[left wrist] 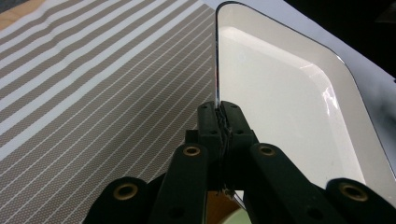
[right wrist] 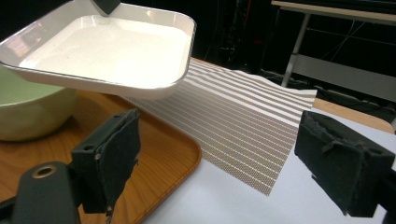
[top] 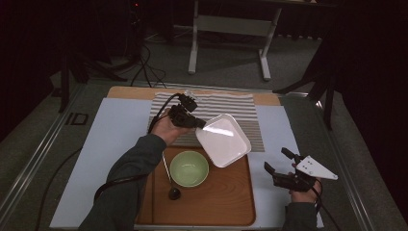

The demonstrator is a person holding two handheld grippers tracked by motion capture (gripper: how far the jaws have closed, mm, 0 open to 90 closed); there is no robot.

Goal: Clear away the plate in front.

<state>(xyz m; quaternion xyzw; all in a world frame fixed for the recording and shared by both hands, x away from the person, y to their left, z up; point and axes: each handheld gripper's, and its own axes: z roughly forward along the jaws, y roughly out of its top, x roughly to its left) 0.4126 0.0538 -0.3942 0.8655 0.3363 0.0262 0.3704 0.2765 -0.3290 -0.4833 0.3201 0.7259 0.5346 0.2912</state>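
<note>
The left gripper is clamped on the white dish rim, held at two o'clock of the green bowl, while the right gripper is spread apart.

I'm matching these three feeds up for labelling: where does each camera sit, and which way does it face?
High view: above the person's side, facing forward and down on the wooden tray; both forearms, left gripper and right gripper show.
Left gripper view: rides the left gripper, looking along shut jaws at the white dish over the striped mat.
Right gripper view: rides the right gripper, jaws apart, facing the dish and green bowl.
All three share the dish and mat.
</note>
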